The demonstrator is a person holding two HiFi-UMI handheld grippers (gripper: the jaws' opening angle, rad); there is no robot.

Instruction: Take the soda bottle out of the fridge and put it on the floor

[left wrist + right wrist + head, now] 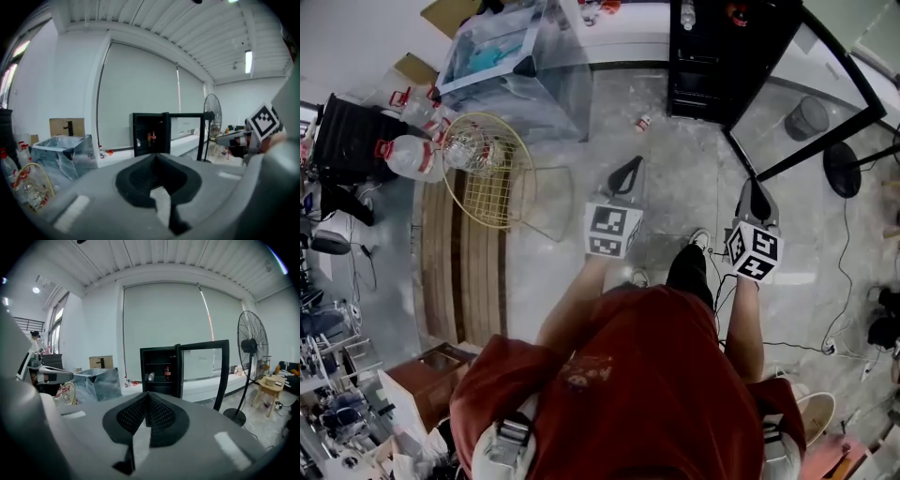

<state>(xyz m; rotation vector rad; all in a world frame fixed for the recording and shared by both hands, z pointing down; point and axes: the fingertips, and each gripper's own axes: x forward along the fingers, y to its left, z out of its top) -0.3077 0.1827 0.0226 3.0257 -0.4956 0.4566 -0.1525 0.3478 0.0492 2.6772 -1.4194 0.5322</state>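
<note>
The black fridge [698,70] stands at the far side of the floor with its glass door [811,84] swung open to the right. Inside it the soda bottle [167,372] with a red label stands upright on a shelf, and it also shows in the left gripper view as the soda bottle [152,137]. A clear bottle [151,376] lies beside it. My left gripper [626,173] and right gripper [755,192] are both held out over the floor, well short of the fridge. Each points toward the fridge. Both are shut and hold nothing.
A gold wire basket [492,169] and water jugs [412,155] sit at the left by a clear plastic box [511,56]. A standing fan [253,362] is right of the fridge, its base [842,169] near a grey bucket [806,117]. A small can [643,122] lies on the floor. Cables trail at the right.
</note>
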